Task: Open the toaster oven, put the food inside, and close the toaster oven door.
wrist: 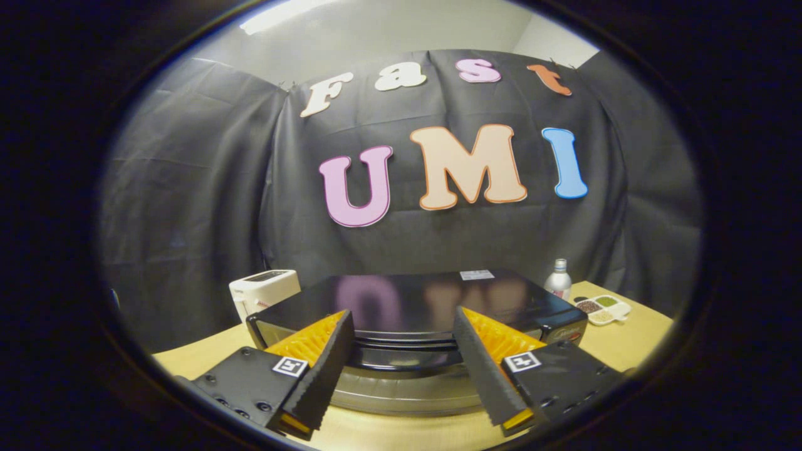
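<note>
A black toaster oven with a glossy top stands on the wooden table, just ahead of me. I look down over its front upper edge. Its dark curved handle and a silvery strip below it lie between my fingers. My gripper is open, its fingers wide apart on either side of the handle, and neither finger presses on it. The oven's front below the strip is hidden, so I cannot tell how the door stands.
A white pop-up toaster stands behind the oven's left corner. Past its right corner are a small bottle and a white divided dish holding grains. Black cloth walls close off the back.
</note>
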Motion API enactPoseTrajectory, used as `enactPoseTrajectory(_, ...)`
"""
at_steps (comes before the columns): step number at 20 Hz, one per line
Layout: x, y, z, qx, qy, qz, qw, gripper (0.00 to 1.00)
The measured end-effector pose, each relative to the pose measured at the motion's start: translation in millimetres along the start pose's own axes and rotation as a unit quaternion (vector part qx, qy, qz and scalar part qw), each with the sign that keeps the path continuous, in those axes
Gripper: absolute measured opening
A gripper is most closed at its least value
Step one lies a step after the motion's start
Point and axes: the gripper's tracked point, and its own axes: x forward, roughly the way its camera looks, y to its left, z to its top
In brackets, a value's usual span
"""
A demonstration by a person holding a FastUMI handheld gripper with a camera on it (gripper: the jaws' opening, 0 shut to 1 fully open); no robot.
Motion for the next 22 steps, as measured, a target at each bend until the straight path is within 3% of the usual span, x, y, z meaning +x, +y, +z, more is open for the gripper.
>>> enactPoseTrajectory(17,-105.4,4.7,-32.6,-0.002,-0.007,-0.007,1.0,0.96)
enactPoseTrajectory(22,-127.9,3.6,-54.4,-0.001,0.025,-0.015,1.0,0.96)
